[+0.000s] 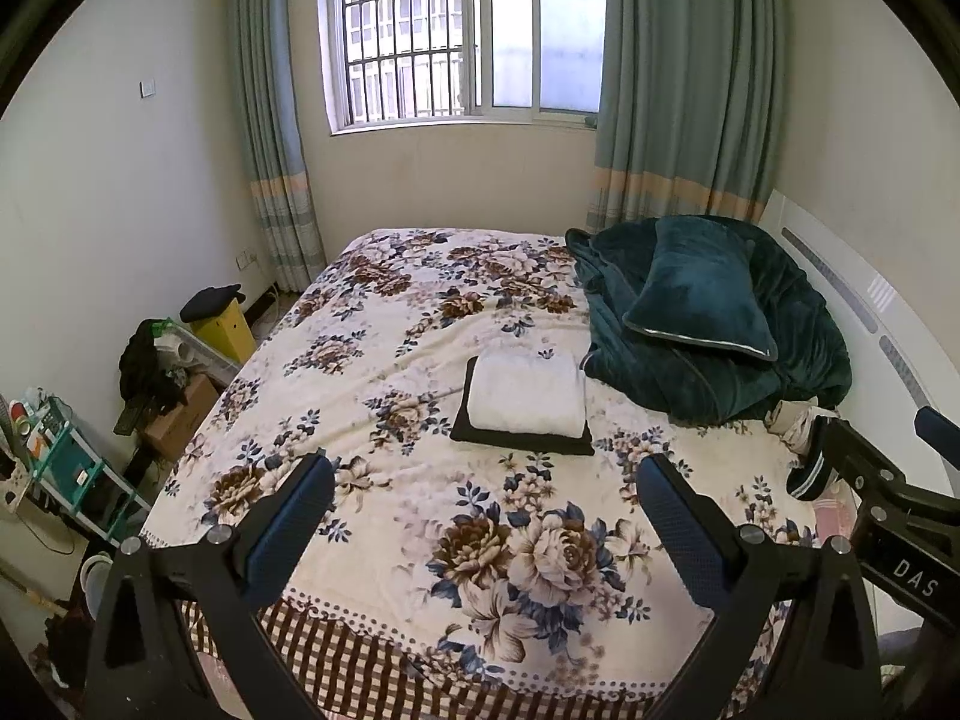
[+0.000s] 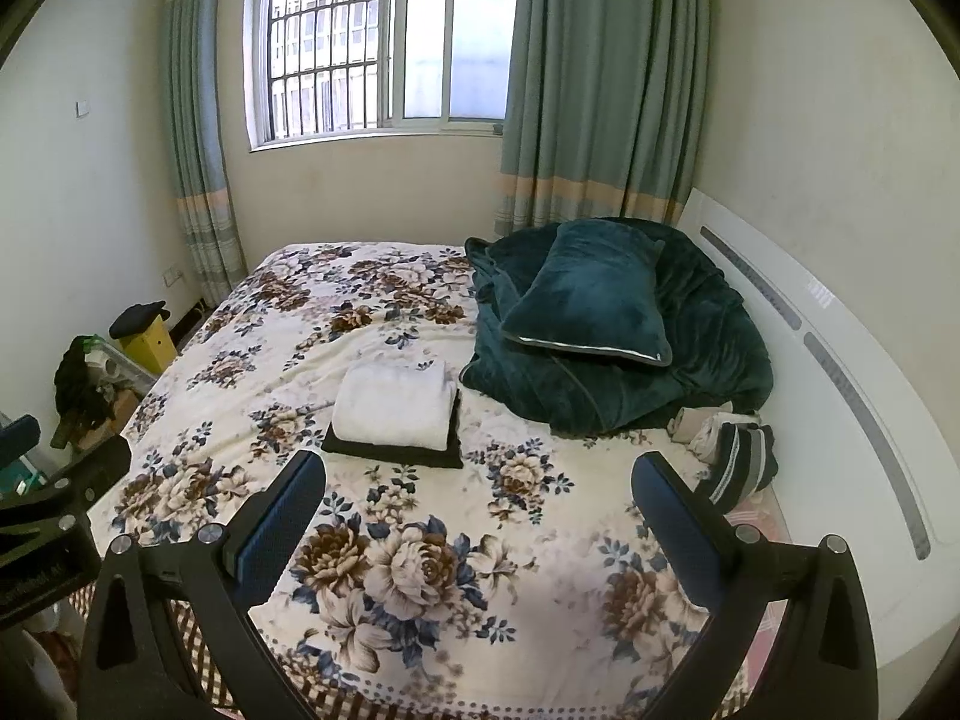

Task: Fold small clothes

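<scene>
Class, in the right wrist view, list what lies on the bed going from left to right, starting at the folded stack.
Folded white garment on a folded black garment → dark green pillow on its heaped blanket → unfolded small clothes by the white headboard.

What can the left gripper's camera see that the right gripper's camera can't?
Only the left wrist view shows the teal shelf crowded with small things by the wall, and the right gripper from the side.

Only the right wrist view shows the whole pile of unfolded small clothes by the headboard.

Both show the white folded garment lying on the black folded garment, the floral bedspread, the green pillow and the window.
</scene>
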A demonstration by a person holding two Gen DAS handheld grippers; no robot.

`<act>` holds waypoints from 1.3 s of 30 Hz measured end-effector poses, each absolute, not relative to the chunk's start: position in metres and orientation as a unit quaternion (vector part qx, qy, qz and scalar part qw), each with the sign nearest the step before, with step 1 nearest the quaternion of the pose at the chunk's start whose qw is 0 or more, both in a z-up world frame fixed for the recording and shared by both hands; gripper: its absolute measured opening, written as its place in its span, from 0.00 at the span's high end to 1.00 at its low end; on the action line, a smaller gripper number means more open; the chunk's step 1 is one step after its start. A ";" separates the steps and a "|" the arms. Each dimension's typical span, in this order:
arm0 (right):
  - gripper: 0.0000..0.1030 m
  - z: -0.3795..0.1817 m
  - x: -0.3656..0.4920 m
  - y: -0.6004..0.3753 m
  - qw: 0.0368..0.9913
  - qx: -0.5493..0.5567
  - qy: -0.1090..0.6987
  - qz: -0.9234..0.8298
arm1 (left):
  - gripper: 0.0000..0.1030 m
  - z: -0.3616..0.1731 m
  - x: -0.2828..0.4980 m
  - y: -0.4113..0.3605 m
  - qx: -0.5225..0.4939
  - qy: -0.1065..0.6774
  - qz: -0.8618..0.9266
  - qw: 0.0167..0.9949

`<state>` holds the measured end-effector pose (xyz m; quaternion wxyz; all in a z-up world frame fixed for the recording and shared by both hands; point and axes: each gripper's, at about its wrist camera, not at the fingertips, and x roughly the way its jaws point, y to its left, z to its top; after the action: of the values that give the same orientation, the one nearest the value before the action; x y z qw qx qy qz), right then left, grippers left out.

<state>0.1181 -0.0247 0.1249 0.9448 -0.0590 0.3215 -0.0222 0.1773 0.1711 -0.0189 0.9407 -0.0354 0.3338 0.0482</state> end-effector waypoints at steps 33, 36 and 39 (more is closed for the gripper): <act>0.00 0.132 0.120 -0.021 0.945 -0.054 0.324 -0.014 | 0.00 -0.008 0.172 0.171 -0.033 0.329 0.059 0.942; 0.00 0.133 0.121 -0.019 0.944 -0.054 0.325 -0.014 | 0.00 -0.008 0.172 0.172 -0.034 0.328 0.059 0.942; 0.00 0.133 0.120 -0.018 0.945 -0.052 0.323 -0.015 | 0.00 -0.009 0.171 0.173 -0.033 0.330 0.059 0.942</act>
<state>0.1197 -0.0181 0.1330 0.9450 -0.0521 0.3227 -0.0151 0.1709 0.1731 -0.0086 0.9417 -0.0332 0.3296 0.0592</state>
